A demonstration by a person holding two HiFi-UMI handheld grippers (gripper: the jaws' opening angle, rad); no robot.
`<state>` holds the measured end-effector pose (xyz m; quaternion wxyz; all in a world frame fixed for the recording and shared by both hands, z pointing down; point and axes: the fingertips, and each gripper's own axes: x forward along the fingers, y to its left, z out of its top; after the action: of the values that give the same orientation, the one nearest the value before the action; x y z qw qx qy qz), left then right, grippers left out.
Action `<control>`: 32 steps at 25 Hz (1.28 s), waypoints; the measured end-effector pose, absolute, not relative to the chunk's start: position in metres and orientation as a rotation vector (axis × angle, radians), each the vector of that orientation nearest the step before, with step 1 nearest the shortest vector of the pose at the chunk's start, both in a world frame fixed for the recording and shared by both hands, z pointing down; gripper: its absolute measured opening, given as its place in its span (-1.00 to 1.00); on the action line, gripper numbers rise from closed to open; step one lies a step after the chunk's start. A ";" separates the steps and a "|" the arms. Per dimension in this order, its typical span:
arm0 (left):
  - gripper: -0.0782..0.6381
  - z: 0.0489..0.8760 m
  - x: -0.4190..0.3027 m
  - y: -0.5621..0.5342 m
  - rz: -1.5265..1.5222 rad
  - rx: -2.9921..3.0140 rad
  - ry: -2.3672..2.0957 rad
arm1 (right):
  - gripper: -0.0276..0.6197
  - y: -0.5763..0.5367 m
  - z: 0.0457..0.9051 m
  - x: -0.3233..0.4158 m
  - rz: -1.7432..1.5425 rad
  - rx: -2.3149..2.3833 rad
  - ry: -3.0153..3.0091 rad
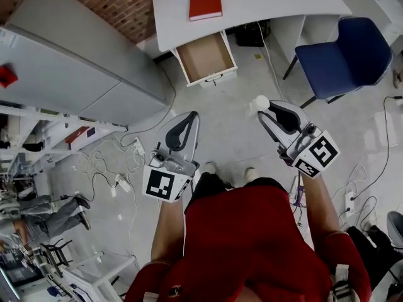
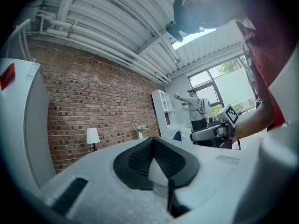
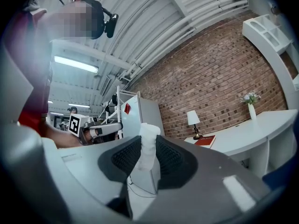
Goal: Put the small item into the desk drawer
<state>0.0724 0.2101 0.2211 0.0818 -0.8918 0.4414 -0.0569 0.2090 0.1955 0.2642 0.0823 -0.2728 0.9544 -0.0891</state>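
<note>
Head view first: closest in is the person's red shirt [image 1: 252,244], both forearms reaching out from it. The left gripper [image 1: 191,119] and the right gripper [image 1: 265,109] sit side by side and aim ahead at the desk [image 1: 264,2], well short of it. The small item [image 1: 260,101], a white roll, pokes out at the right gripper's tips. The desk drawer [image 1: 206,57] hangs pulled open under the desktop and looks bare inside, with a red book [image 1: 205,4] lying on the top above it and a blue chair [image 1: 345,52] off to the right.

Left gripper view: the jaws meet at their tips with nothing between them, closed and empty, held about level.

Right gripper view: the jaws are clamped on the white roll, which stands upright between the pads and sticks out above them.

My call for the carry: keep that clamp firm, come in over the open drawer clear of the chair, dip the tips inside the tray before letting go, and hold the empty left gripper off to the side
</note>
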 end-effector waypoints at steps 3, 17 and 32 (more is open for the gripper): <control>-0.79 0.224 0.071 0.198 -0.177 -2.658 1.343 | -0.56 0.184 0.266 0.207 -0.269 -0.793 2.853; -0.79 0.247 0.011 0.104 -0.120 -2.691 1.346 | -0.56 0.091 0.289 0.142 -0.290 -0.849 2.947; -0.79 0.310 -0.107 -0.046 -0.098 -2.856 1.244 | -0.56 -0.066 0.378 0.017 -0.437 -1.092 3.113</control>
<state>-0.1070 -0.0464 0.3099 0.0125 -0.9163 0.3991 -0.0313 0.0175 -0.0662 0.3775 -0.0931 -0.3268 0.9314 -0.1306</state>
